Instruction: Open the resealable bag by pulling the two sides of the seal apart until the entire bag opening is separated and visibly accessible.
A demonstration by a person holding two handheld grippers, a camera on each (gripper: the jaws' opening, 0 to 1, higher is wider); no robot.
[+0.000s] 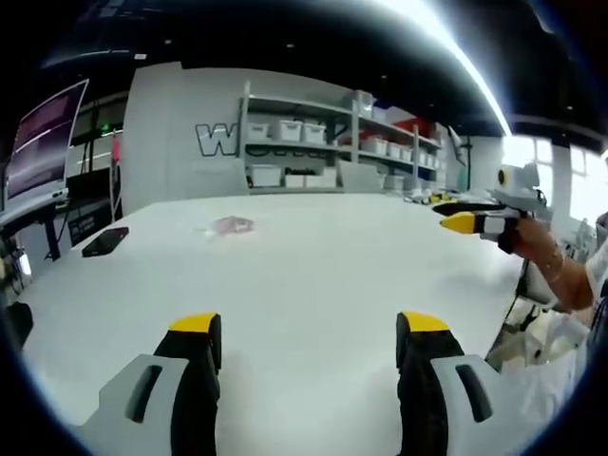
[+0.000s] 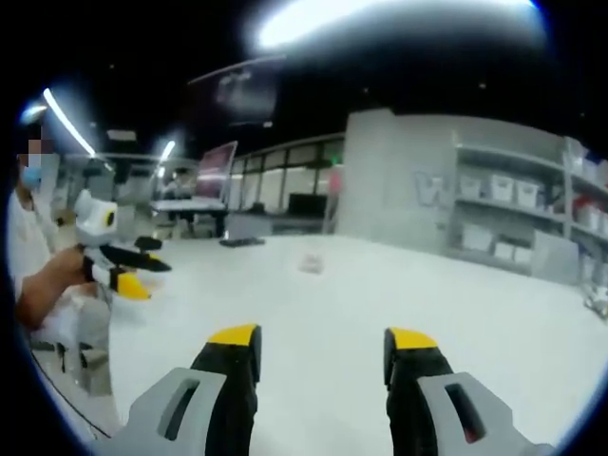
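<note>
In the left gripper view, the left gripper is held above a wide, smooth white table. Its two jaws, black with yellow tips and grey plastic bodies, are seen well apart, and nothing is held between them. The resealable bag is found far ahead on the table, lying flat; it is small, thin and transparent, with a pinkish tone. A dark flat object is placed at the left edge of the table, well apart from the bag. At the right side the other gripper is seen, held by a hand; its yellow-tipped jaws are spread. Behind the table, metal shelves with white boxes are seen.

In the right gripper view, the right gripper is also opened wide and empty above the same table. The bag is seen only as a small blurred pale patch far ahead. At the left, the other gripper is held by a person in white clothes.
</note>
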